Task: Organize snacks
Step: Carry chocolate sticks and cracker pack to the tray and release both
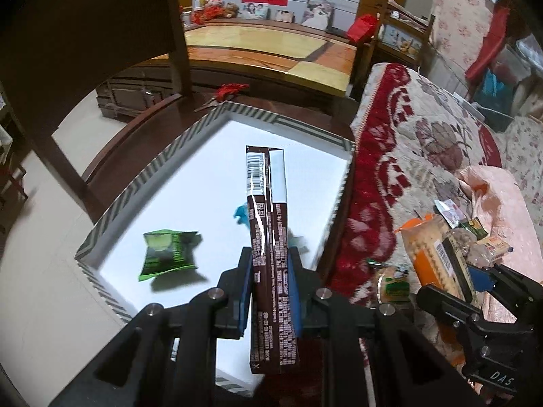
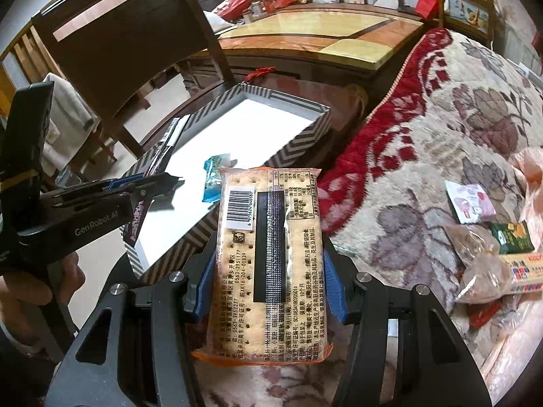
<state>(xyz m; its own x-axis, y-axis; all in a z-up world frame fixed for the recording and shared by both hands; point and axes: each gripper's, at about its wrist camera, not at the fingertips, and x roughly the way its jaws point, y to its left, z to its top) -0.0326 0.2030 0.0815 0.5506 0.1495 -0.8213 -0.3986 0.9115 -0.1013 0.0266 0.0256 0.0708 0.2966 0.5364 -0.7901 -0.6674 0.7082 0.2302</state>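
Here the left gripper is pinching a long brown snack bar on edge between its blue fingers, the bar sticking out ahead over the white floor of a shallow box with a striped rim. The box is sitting on a dark wooden chair seat, pushed up against a flowered blanket with a red border. Inside the box, a green packet is lying near the left wall, and a small blue wrapper is showing just behind the bar.

The right gripper is squeezing a clear pack of crackers across its width, its fingers pressing on both long sides; the pack's printed back and barcode are facing the camera, and its orange end seam is hanging toward the lens. From this view the pack is hovering over the near right corner of the box, where the rim meets the blanket. The blue wrapper is lying in the box just beyond the pack. More snacks are resting on the blanket at the right: a pink sachet, a green packet and a bag of brown bits.
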